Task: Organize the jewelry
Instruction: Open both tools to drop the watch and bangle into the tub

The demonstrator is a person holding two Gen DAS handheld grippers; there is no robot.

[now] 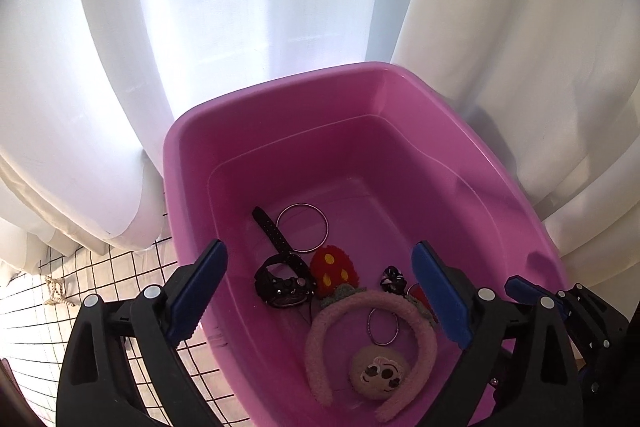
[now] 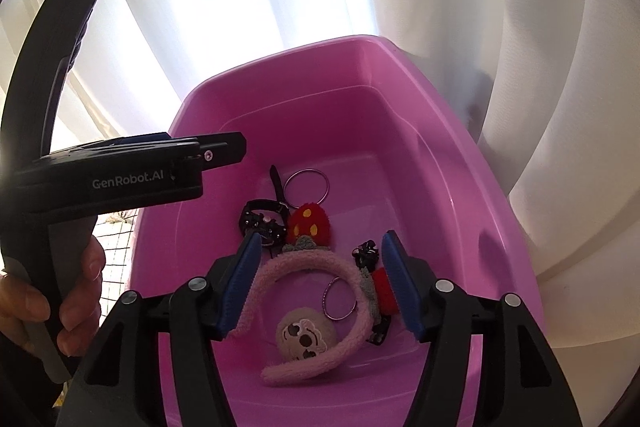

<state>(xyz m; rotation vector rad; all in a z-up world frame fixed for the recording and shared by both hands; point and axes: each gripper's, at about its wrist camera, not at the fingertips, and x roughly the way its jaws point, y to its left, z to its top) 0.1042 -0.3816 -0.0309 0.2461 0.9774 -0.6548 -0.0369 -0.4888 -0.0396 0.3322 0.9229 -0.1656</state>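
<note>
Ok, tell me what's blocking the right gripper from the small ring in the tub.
The pink headband arcs around the small ring, between it and the open right gripper. Nothing covers the ring from above.

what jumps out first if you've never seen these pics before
The big pink tub fills the middle of both views, white curtains behind it. On its floor lies a fuzzy pink headband curling around a round plush face, with a red strawberry clip and a black watch just beyond. Both claws hang open above the near rim.
</note>
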